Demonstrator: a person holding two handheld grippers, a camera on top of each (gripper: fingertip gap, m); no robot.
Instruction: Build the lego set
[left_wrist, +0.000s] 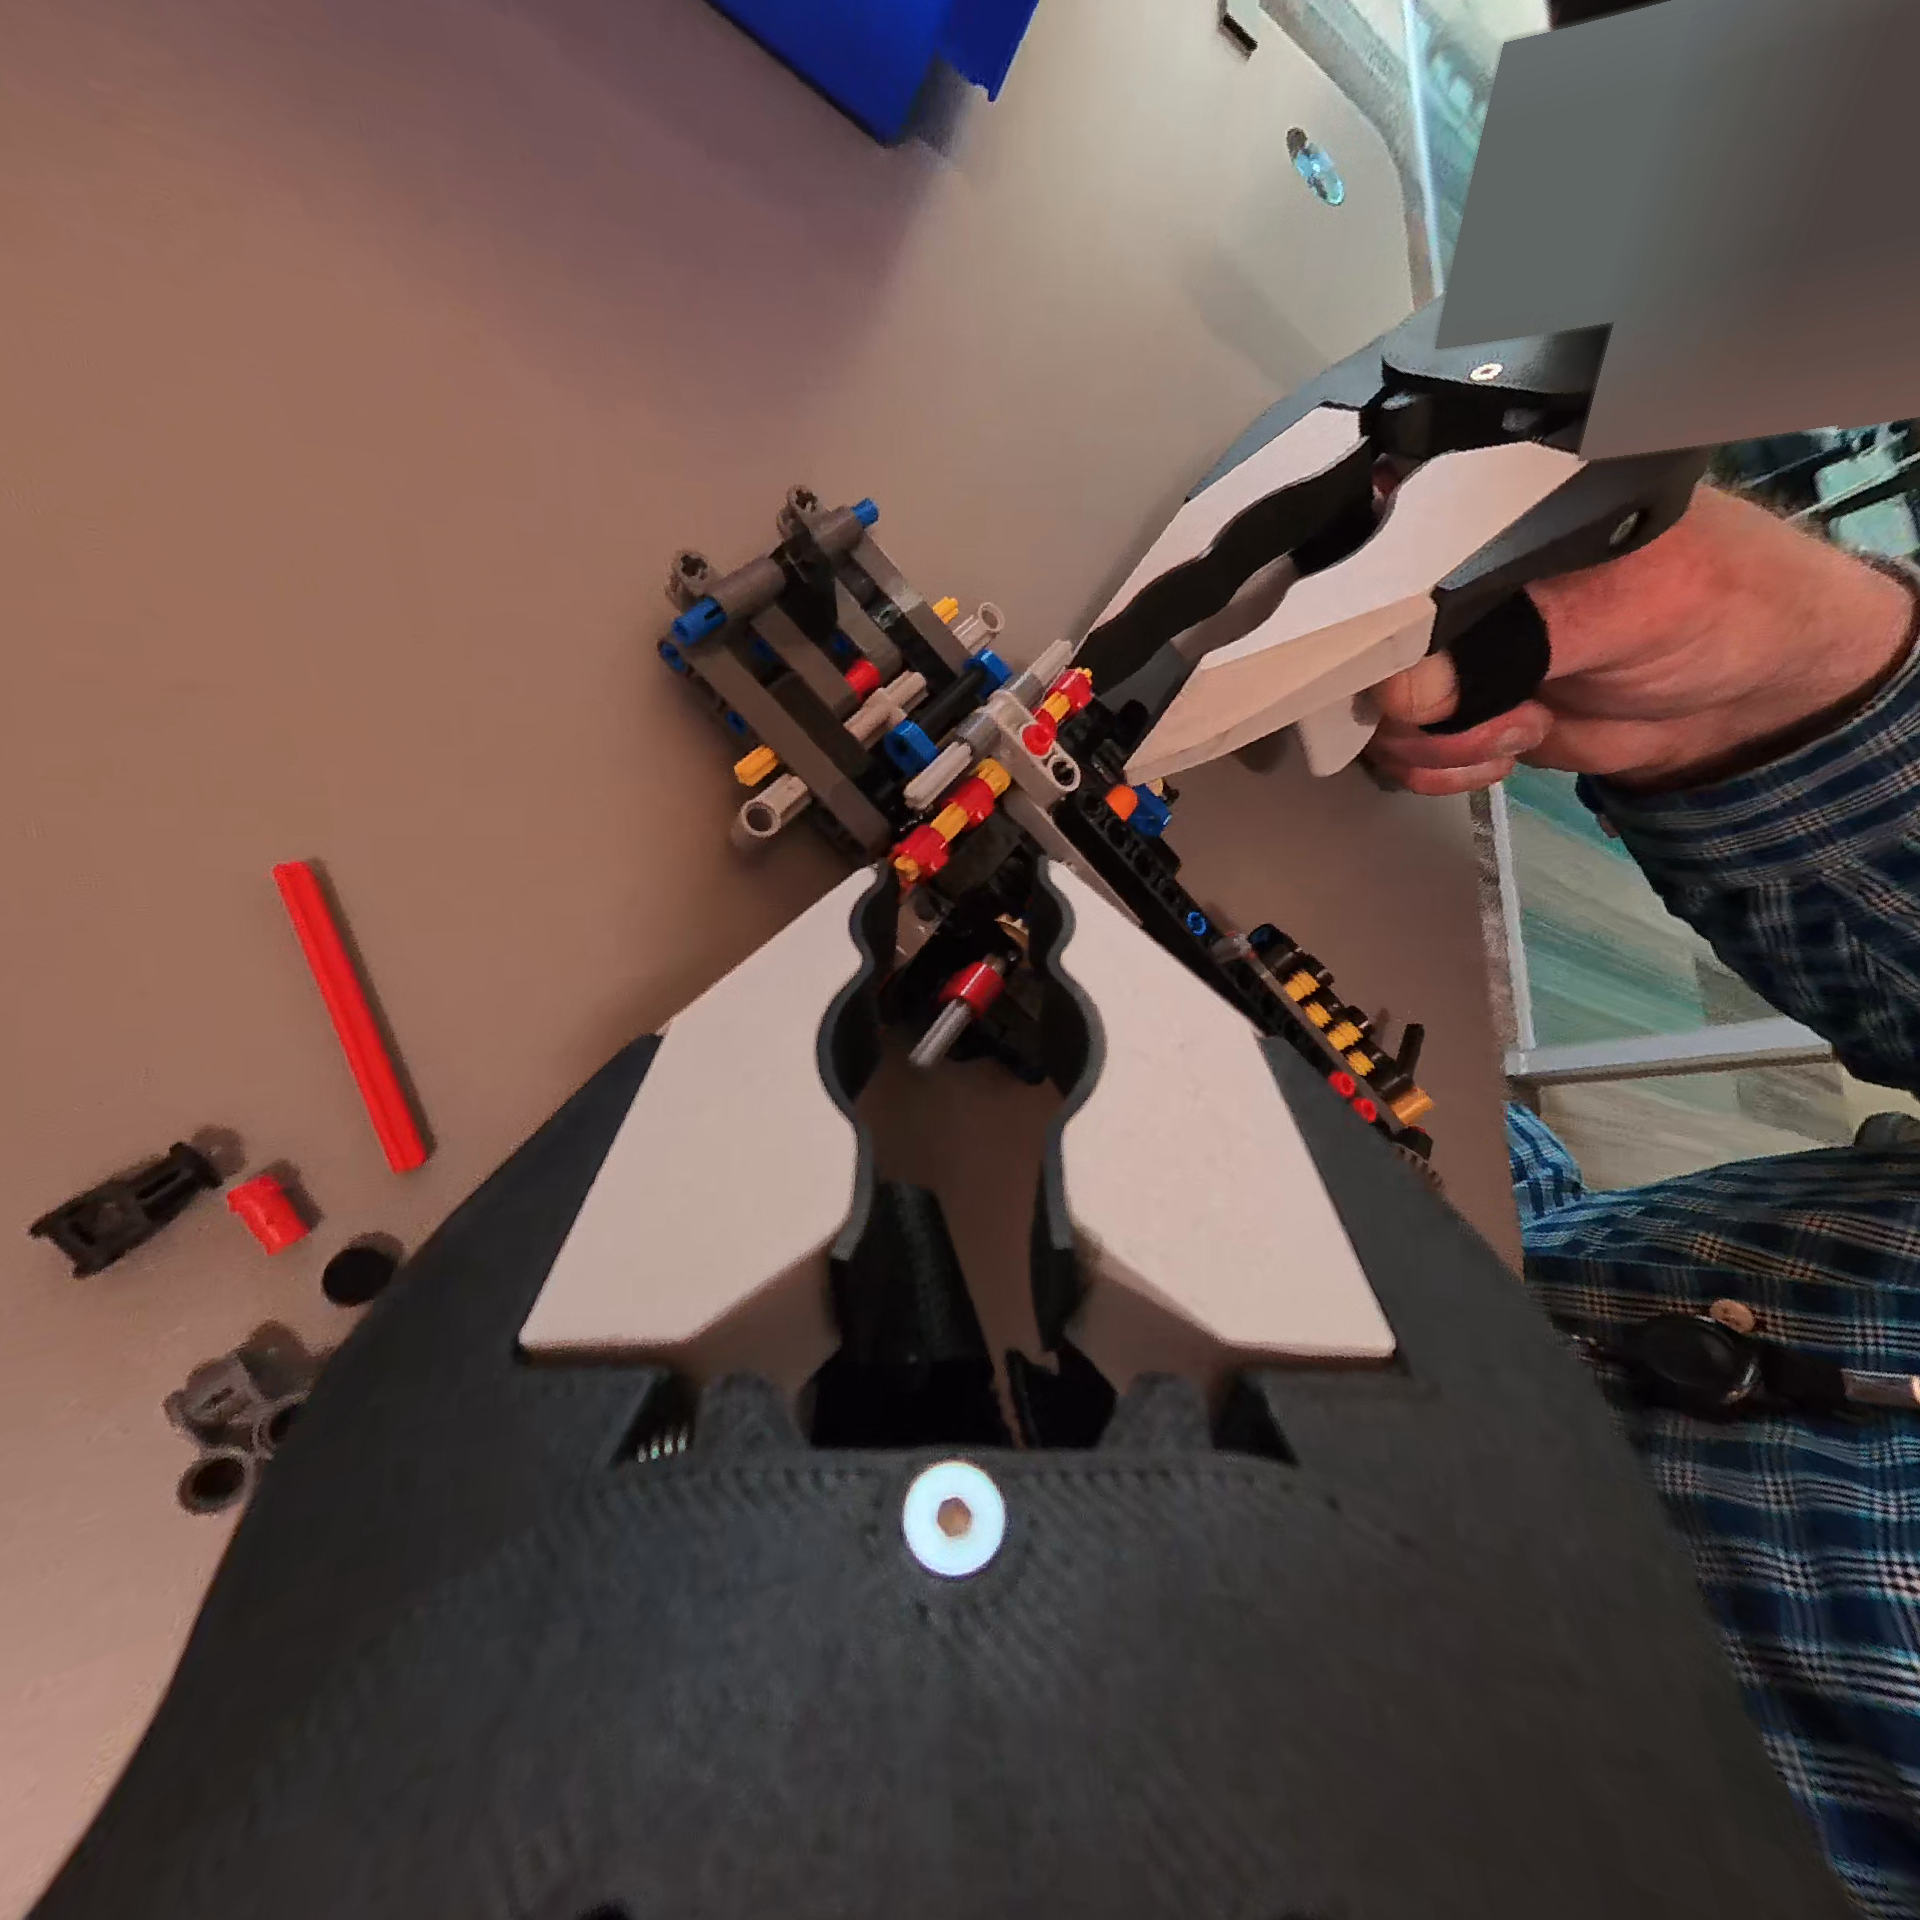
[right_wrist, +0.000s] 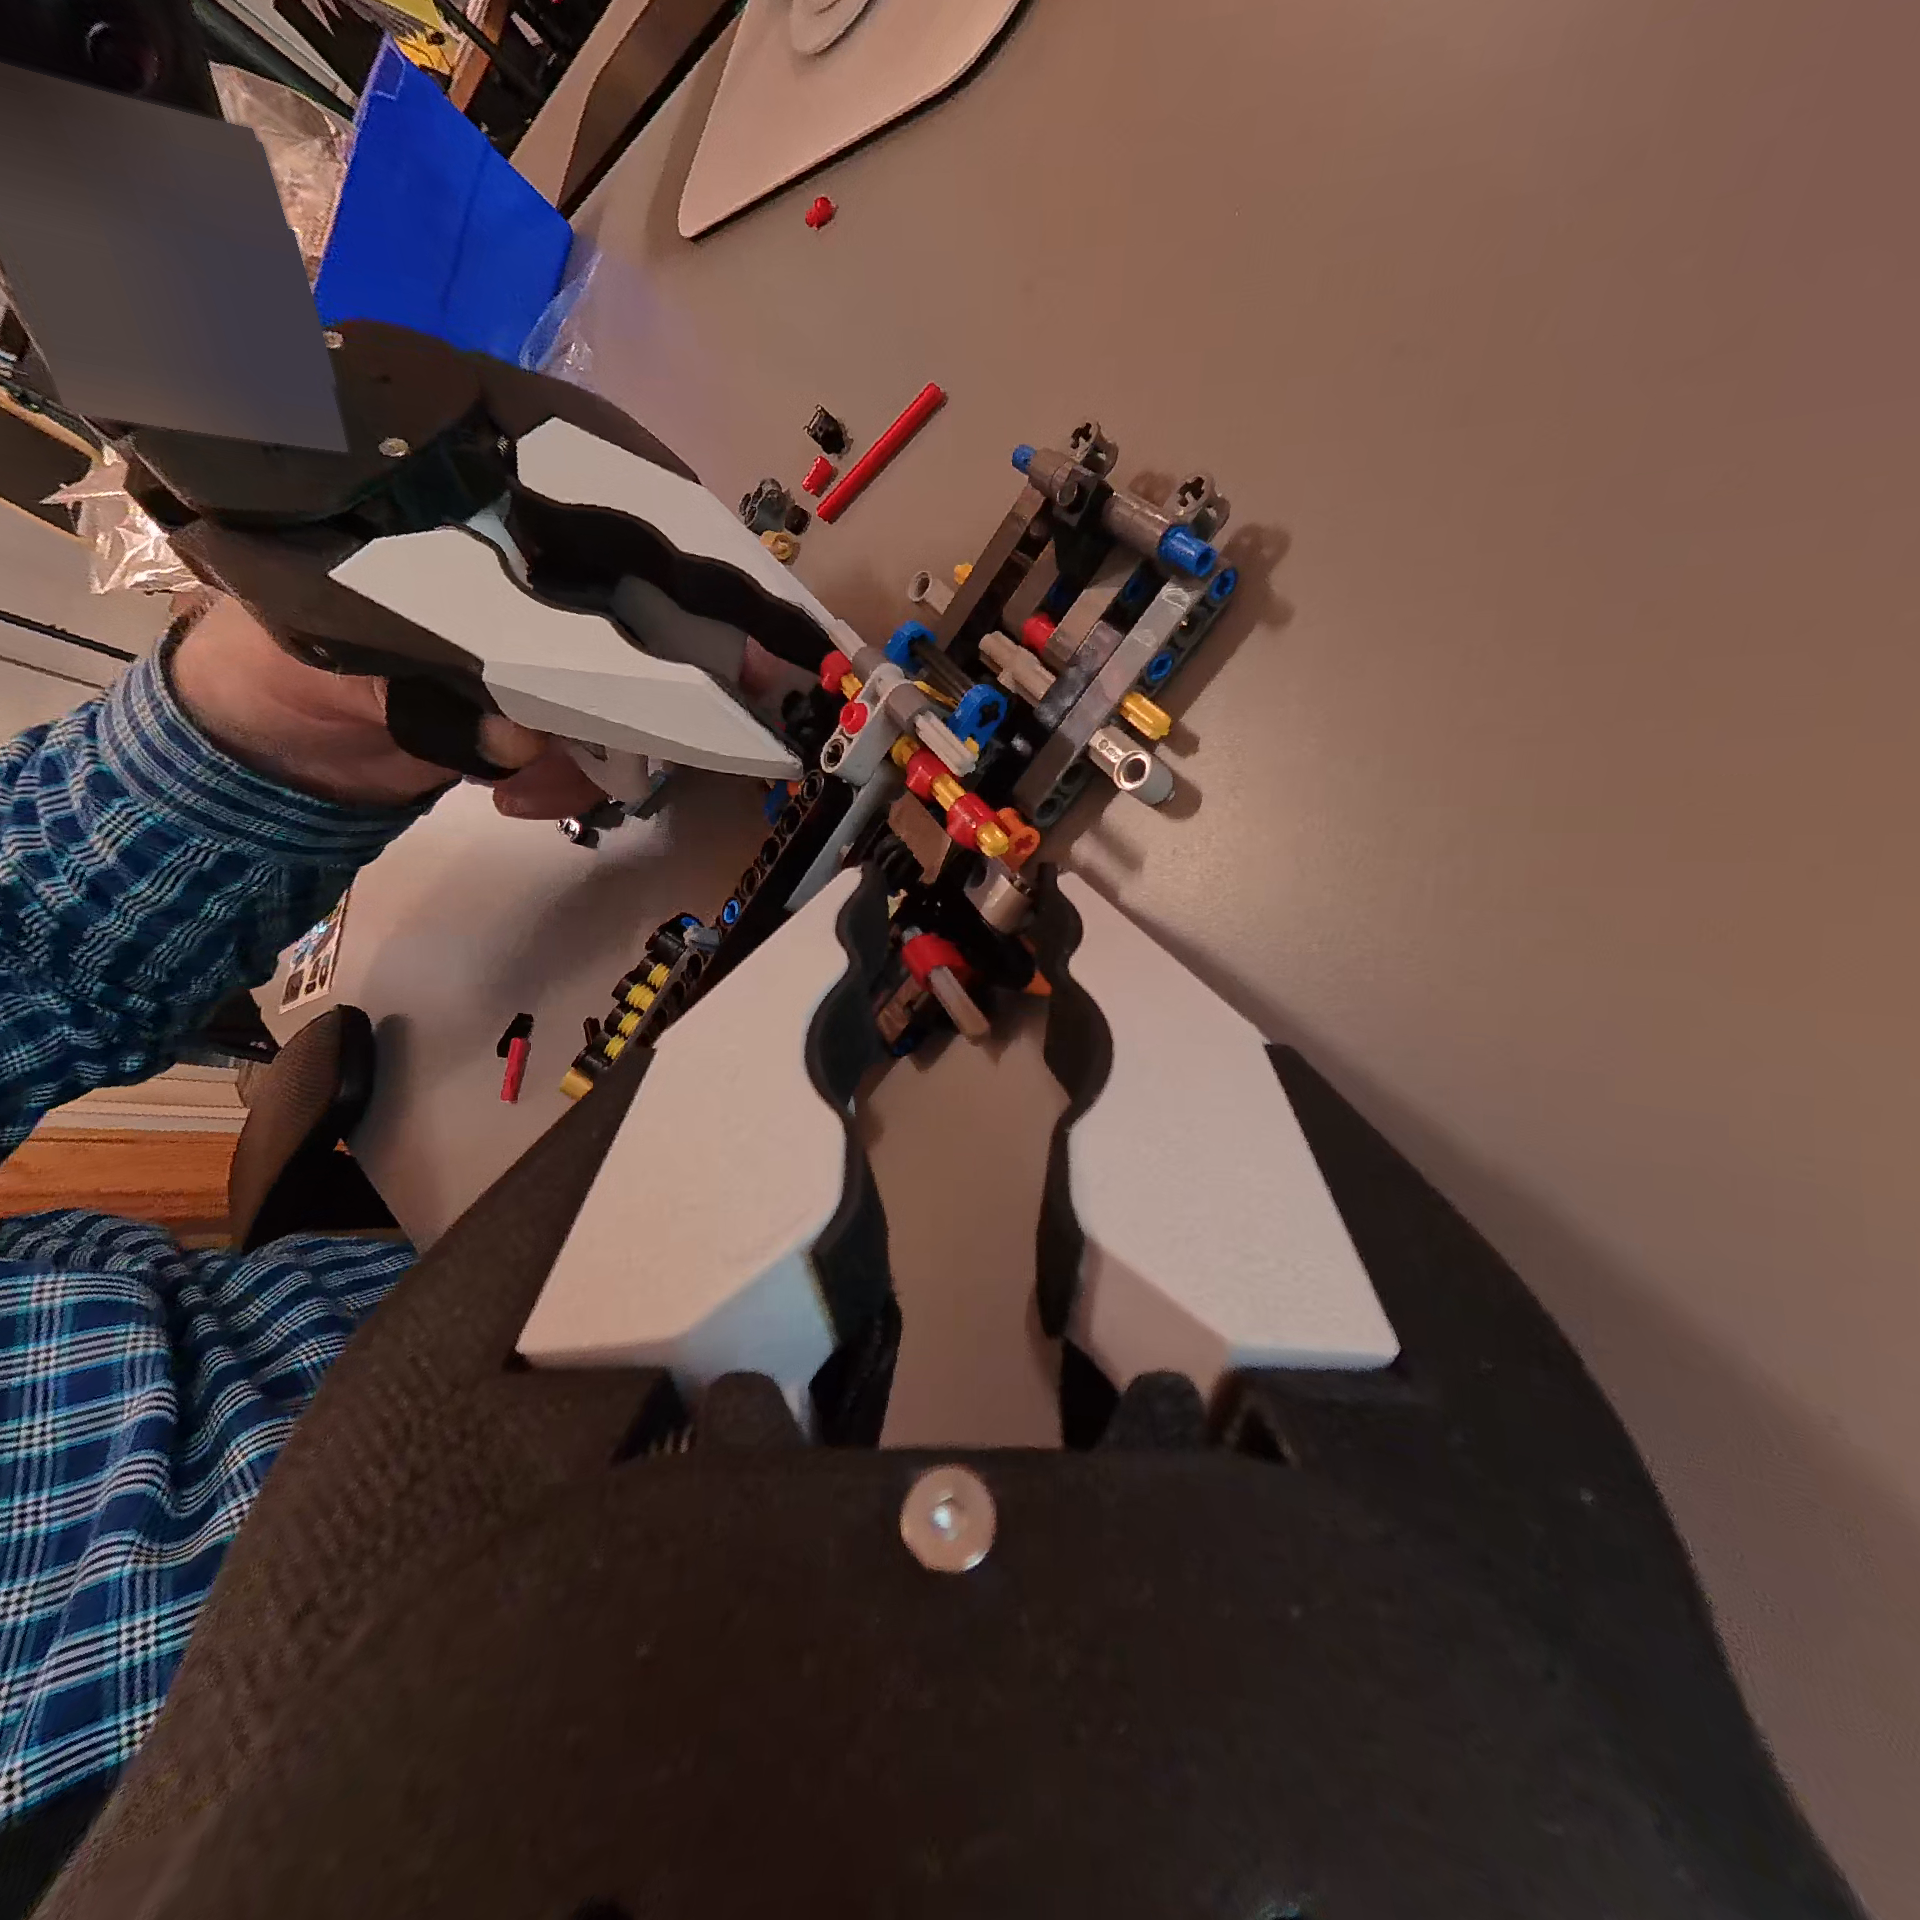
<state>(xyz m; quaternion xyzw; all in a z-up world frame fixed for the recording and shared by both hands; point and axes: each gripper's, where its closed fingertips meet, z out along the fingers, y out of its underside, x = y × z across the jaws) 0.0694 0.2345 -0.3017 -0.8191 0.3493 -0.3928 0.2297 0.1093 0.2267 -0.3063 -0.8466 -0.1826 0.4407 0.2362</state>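
Note:
The partly built Lego Technic model (left_wrist: 821, 665) lies on the brown table: grey and black beams with blue, red and yellow pins and a long black beam to one side. My left gripper (left_wrist: 958, 883) is shut on the model's near end, around a red bush on a grey axle. My right gripper (left_wrist: 1107, 707) comes in from the right and grips the model's other side. In the right wrist view the right gripper (right_wrist: 956, 883) is shut on the model (right_wrist: 1091, 644), and the left gripper (right_wrist: 821, 712) grips it from the upper left.
Loose parts lie left of the model: a long red axle (left_wrist: 348, 1013), a red bush (left_wrist: 265, 1210), a black connector (left_wrist: 125, 1205) and a grey connector (left_wrist: 234, 1392). A blue bin (right_wrist: 436, 239) stands at the table's far edge. A black and red pin (right_wrist: 514, 1055) lies near the person's side. About 5 cm separates my left fingertips from my right. My right tips are about 15 cm from the black connector (left_wrist: 125, 1205), my left tips only 11 cm. It is also in sight in the right wrist view (right_wrist: 821, 427).

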